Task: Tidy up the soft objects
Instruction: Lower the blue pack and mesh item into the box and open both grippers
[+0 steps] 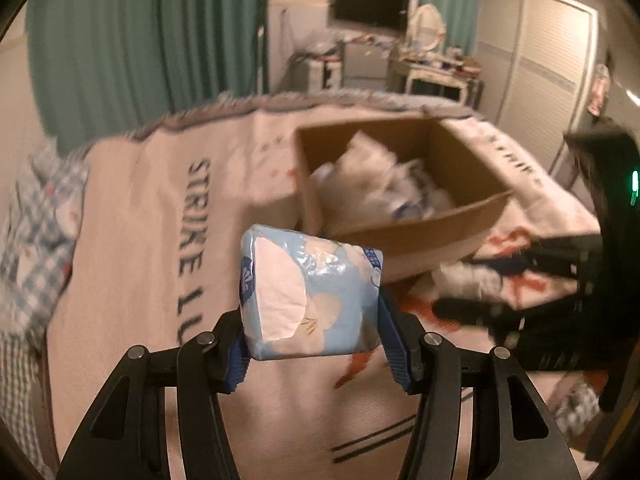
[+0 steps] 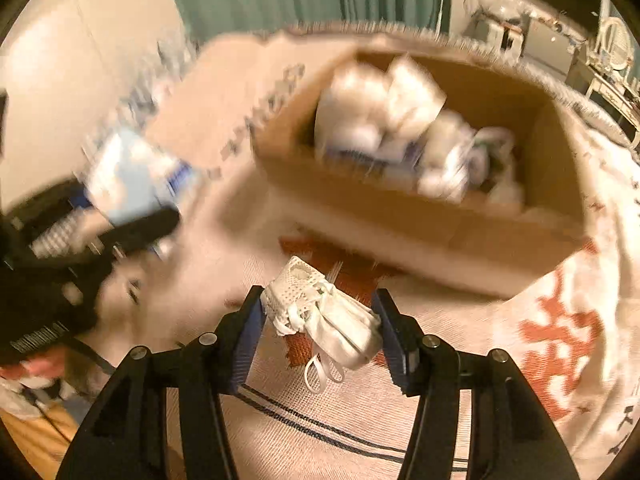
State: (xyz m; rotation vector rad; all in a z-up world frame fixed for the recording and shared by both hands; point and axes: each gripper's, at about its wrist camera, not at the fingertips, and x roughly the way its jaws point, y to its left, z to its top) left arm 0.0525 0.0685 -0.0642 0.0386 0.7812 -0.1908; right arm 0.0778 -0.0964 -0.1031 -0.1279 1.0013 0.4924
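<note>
Grippers both loaded | left gripper (image 1: pixel 314 322) pinches blue tissue pack (image 1: pixel 310 296) above bed blanket (image 1: pixel 132 240) | right gripper (image 2: pixel 320 326) clamps white cloth bundle (image 2: pixel 324 314) | cardboard box (image 1: pixel 408 232) of soft packs beyond on bed

Light-blue tissue pack (image 1: pixel 312 296) held aloft, white mesh bundle (image 2: pixel 320 312) held aloft, cardboard box (image 1: pixel 420 236) holding white packs

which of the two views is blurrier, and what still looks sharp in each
Right wrist view is blurrier: the cardboard box and bed smear, while the right tongs and the white mesh bundle stay crisp. Left wrist view is milder: the blue tissue pack in the left tongs is sharp. Both warm-tinted, fisheye-bent.
</note>
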